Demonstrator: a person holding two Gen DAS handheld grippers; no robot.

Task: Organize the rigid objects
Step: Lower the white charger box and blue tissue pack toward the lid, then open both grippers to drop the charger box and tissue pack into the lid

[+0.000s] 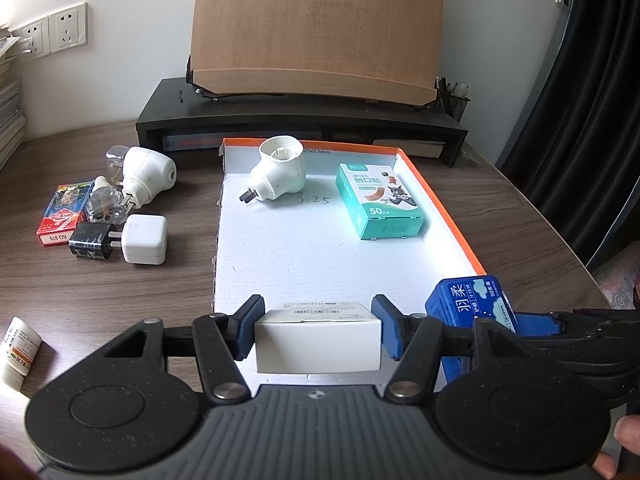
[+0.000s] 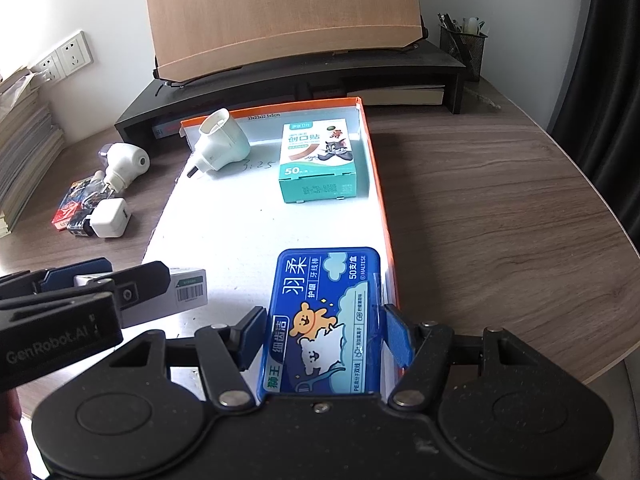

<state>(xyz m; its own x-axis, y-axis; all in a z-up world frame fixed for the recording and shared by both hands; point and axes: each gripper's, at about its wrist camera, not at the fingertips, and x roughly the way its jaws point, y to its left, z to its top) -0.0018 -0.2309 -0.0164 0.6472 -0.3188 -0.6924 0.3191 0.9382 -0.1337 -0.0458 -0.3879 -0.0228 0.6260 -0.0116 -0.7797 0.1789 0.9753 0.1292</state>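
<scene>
Over the near end of the white-lined, orange-edged cardboard tray (image 1: 440, 208), my left tongs (image 1: 318, 330) were clenched on a plain white carton (image 1: 318, 344), blue pads pressed to its two sides, a barcode label on its end. Just beside it, my right tongs (image 2: 326, 334) gripped a glossy blue floss-pick box (image 2: 320, 320) printed with a cartoon bear and "50". Farther in lay a white plastic plug-in (image 1: 280, 172) and a teal box of plasters (image 1: 378, 206) marked "50"; "3:25" was handwritten between them on the tray floor.
</scene>
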